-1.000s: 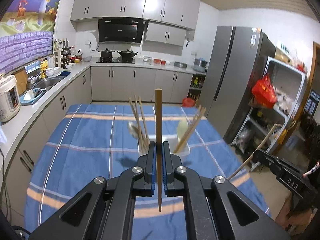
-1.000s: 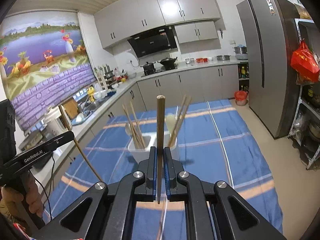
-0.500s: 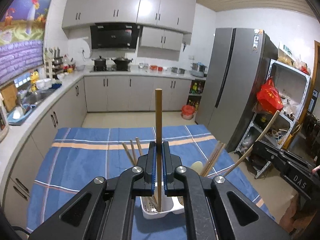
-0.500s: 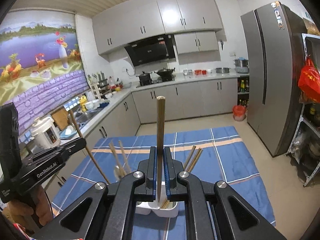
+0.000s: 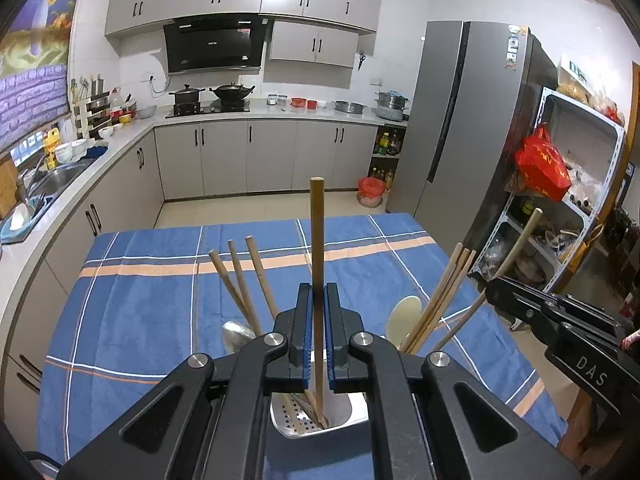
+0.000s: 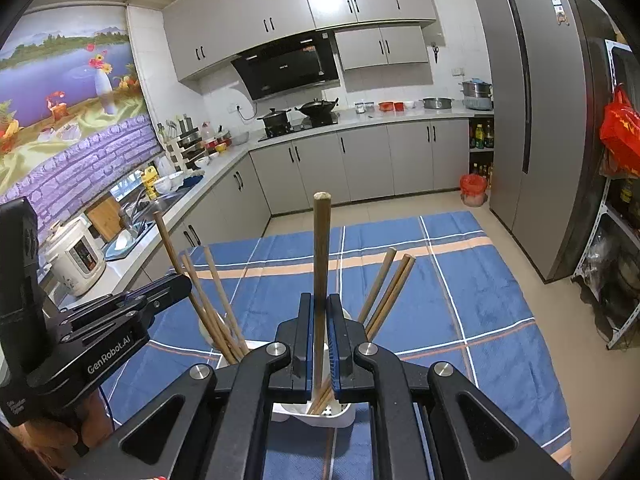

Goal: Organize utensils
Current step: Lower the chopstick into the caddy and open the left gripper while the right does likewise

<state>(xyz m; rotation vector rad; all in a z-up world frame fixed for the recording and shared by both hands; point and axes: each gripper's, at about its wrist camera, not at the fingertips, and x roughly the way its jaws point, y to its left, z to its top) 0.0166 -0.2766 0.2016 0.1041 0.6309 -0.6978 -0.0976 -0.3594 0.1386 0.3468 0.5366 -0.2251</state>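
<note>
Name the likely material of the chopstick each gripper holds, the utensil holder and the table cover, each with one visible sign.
Chopstick in left gripper and in right gripper: probably wood or bamboo, matte brown.
Utensil holder: looks like white plastic, smooth, perforated base.
Table cover: blue striped cloth, soft and slightly fuzzy.

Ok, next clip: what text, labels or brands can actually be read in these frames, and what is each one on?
"DAS": on the side of the right gripper, seen from the left wrist view.
"GenRobot.AI": on the side of the left gripper, seen from the right wrist view.
Small white print lower on the left gripper's body: too small to read.
Range hood logo, fridge stickers, green sign above the shelf: blurred, unreadable.
</note>
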